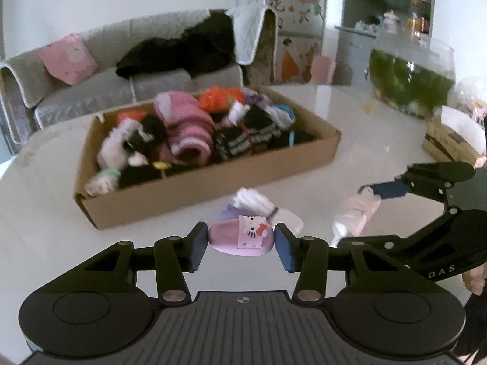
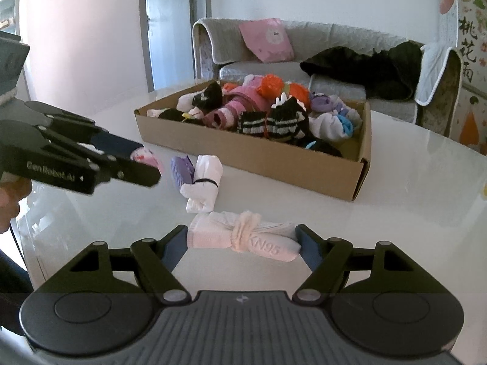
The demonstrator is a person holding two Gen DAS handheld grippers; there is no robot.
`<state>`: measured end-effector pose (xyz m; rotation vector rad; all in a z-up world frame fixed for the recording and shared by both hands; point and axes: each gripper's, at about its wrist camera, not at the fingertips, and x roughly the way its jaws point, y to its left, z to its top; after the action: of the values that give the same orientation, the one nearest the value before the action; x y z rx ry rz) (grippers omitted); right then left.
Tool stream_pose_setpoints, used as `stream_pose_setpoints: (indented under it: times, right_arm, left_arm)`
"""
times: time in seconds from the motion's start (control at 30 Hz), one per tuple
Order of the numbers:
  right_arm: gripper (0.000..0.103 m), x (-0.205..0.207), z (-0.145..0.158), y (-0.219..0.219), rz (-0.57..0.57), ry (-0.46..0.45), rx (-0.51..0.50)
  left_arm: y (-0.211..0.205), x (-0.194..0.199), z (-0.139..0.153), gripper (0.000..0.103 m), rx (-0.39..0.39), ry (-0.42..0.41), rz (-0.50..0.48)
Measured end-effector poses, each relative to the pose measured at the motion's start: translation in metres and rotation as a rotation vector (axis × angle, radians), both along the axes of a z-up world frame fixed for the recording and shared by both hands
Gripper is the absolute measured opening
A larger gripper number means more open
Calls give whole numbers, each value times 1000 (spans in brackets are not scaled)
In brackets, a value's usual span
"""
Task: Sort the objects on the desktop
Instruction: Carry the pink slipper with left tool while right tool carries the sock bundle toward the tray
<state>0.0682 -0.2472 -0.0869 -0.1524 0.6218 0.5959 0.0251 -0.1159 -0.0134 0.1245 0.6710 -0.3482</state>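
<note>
A small pink slipper with a cat-face strap (image 1: pixel 231 240) sits between the blue pads of my left gripper (image 1: pixel 242 238), which is shut on it just above the white table. From the right wrist view the same left gripper (image 2: pixel 149 161) holds the slipper (image 2: pixel 144 155) at the left. My right gripper (image 2: pixel 243 239) is shut on a pink rolled mask bundle marked KN95 (image 2: pixel 213 234), one pad at each end; the bundle rests low over the table. The left view shows this right gripper (image 1: pixel 354 216) with the bundle (image 1: pixel 362 210).
A cardboard box (image 2: pixel 258 164) full of socks and knitted items stands behind both grippers. A tied white sock roll (image 2: pixel 204 176) and a purple item (image 2: pixel 181 170) lie before it. A glass fish bowl (image 1: pixel 411 76) and a small carton (image 1: pixel 447 146) stand at the right. A sofa is beyond the table.
</note>
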Motion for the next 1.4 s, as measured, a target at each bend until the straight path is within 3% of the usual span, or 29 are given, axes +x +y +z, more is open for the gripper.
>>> stream_pose_setpoints:
  times: [0.3,0.57,0.73,1.0,1.2,1.4]
  right_arm:
    - [73,9,38,-21,-41,-64,73]
    - [73,53,102,-39,-112,-153,185]
    - [73,82,118,-29,-108,-203,182]
    - [73,123,116,-20,-99,-204,195]
    - [73,139,101,-15,-109,-162,230]
    - [73,154,87,-10,-120,-116,242]
  left_arm:
    - [36,11,44,55,-70,-108,130]
    - [65,53,98,55,-142,-161,245]
    - [56,84,121,55,-137,-194,255]
    - [33,130,112,55,-78,-181,250]
    - [33,159,100,55,-117,-149,252]
    - [38,179,74,55,-95,-91,285]
